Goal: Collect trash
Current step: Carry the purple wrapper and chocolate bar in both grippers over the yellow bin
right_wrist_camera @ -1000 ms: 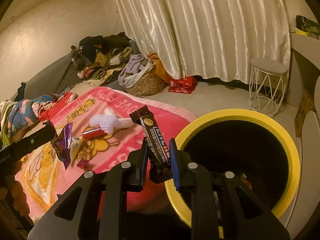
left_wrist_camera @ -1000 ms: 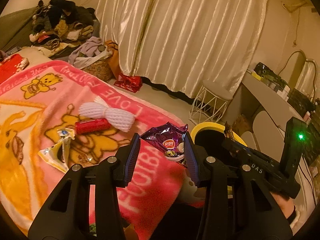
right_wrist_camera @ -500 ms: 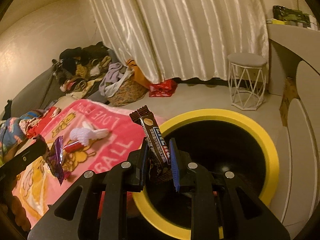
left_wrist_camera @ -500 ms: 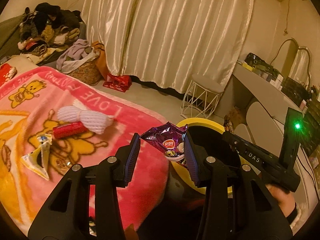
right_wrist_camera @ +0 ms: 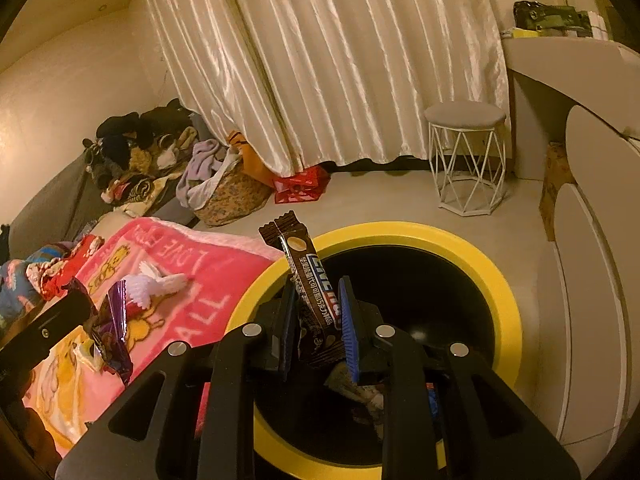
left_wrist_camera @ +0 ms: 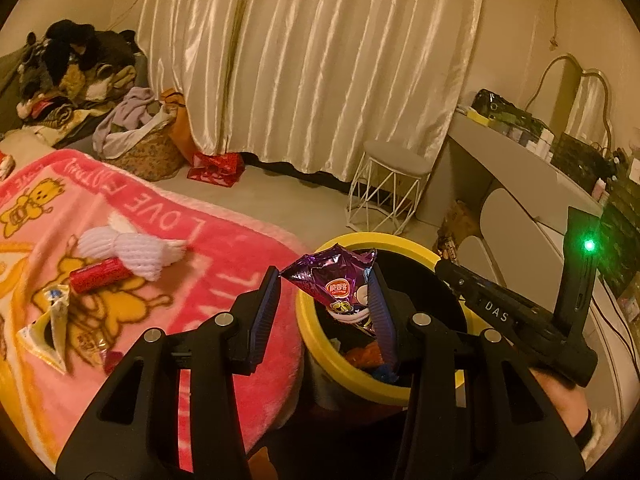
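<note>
My left gripper [left_wrist_camera: 325, 300] holds a crumpled purple snack bag [left_wrist_camera: 334, 284] between its jaws, over the near rim of the yellow-rimmed black bin [left_wrist_camera: 400, 242]. My right gripper [right_wrist_camera: 316, 320] is shut on a brown chocolate bar wrapper [right_wrist_camera: 310, 280], standing upright over the bin's left rim [right_wrist_camera: 508, 308]. The bin holds some trash at the bottom. On the pink blanket [left_wrist_camera: 224, 280] lie a red tube [left_wrist_camera: 98, 276], a white foam net [left_wrist_camera: 132, 246] and a torn yellow-white wrapper [left_wrist_camera: 48, 326]. The left gripper with its bag also shows in the right wrist view [right_wrist_camera: 112, 324].
A white wire stool [left_wrist_camera: 390, 190] stands on the floor before the curtain. A laundry basket [left_wrist_camera: 140, 148], a red bag [left_wrist_camera: 216, 168] and a clothes pile [left_wrist_camera: 68, 80] lie at the left. A white desk [left_wrist_camera: 520, 176] runs along the right.
Both grippers moved right from above the blanket to over the bin, each keeping its wrapper. The blanket items slid left in view.
</note>
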{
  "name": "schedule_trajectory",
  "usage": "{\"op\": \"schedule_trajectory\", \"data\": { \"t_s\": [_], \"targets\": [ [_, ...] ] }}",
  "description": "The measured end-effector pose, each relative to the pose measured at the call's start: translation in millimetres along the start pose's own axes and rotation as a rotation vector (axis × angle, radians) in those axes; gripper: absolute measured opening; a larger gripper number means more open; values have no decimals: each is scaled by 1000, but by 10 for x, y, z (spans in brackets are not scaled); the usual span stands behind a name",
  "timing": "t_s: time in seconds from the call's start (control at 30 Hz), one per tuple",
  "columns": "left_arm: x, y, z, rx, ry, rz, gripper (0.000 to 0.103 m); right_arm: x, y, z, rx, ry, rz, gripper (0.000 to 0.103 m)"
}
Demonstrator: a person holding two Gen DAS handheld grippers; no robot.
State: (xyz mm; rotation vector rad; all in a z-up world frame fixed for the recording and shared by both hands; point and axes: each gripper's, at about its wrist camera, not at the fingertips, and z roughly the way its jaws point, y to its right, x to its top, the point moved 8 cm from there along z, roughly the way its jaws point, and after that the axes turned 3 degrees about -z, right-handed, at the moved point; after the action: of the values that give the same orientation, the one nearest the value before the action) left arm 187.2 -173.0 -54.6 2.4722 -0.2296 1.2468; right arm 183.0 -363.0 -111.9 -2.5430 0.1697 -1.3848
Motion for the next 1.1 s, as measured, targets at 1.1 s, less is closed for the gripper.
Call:
{"op": "schedule_trajectory", "data": {
  "t_s": [1.1],
  "targets": [
    [-111, 291, 880, 17, -116, 57, 36, -186, 310, 181, -39, -54, 59, 21]
  ]
}}
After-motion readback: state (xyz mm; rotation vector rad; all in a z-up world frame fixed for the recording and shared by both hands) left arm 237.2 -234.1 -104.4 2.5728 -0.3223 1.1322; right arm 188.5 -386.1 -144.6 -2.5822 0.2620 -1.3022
